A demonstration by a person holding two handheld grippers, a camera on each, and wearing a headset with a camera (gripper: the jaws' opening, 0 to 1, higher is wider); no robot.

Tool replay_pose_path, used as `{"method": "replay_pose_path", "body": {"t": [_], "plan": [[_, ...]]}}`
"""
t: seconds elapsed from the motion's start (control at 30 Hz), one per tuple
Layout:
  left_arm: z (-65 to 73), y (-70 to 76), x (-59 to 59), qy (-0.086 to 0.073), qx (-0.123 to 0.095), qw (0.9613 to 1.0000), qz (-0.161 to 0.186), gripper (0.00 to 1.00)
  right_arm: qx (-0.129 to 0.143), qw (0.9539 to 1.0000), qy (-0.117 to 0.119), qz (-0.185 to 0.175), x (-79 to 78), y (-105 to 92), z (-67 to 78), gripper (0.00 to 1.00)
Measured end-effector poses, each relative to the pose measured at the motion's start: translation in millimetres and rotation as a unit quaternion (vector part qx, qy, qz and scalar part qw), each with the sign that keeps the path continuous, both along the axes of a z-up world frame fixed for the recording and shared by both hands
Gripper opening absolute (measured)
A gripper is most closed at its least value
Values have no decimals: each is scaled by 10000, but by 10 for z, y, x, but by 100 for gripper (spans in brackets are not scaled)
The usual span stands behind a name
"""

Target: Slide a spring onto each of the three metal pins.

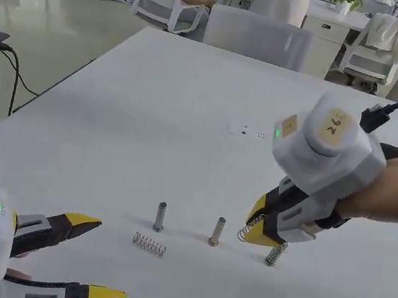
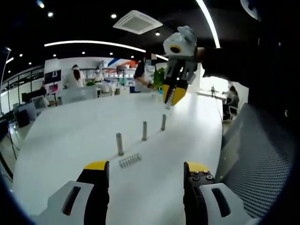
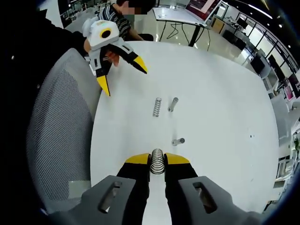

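Left claw [image 1: 109, 260] hangs open and empty by the near edge of the desk [image 1: 152, 114]. Right claw [image 1: 264, 235] is clamped on a spring [image 3: 157, 161], at the right end of a row of three upright pins [image 2: 144, 130]. Second spring [image 1: 149, 244] lies flat just beside the left pin [image 1: 160, 217], toward the near edge.

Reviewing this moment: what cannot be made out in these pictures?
Head view: the third pin, hidden behind the right tongs.
Head view: whether the spring under those tongs sits on a pin or lies loose; the tongs cover its top.
Right gripper view: the same pin, behind the held spring.
Head view: specks on the table, too small to identify.
Head view: left tongs, cut off by the bottom edge.
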State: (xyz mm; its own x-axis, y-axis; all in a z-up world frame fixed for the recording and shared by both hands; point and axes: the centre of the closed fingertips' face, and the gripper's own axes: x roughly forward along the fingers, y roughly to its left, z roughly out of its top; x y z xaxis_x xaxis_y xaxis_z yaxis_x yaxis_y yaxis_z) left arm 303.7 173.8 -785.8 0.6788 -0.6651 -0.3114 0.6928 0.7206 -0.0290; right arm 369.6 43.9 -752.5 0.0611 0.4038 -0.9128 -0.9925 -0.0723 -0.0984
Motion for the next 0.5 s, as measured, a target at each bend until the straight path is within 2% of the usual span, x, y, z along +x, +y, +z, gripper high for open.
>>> {"method": "replay_pose_path", "body": {"t": [0.5], "plan": [[18, 17, -6, -42, 47, 10000, -3, 60, -255, 9995, -162, 33, 202, 17, 7, 9]]}}
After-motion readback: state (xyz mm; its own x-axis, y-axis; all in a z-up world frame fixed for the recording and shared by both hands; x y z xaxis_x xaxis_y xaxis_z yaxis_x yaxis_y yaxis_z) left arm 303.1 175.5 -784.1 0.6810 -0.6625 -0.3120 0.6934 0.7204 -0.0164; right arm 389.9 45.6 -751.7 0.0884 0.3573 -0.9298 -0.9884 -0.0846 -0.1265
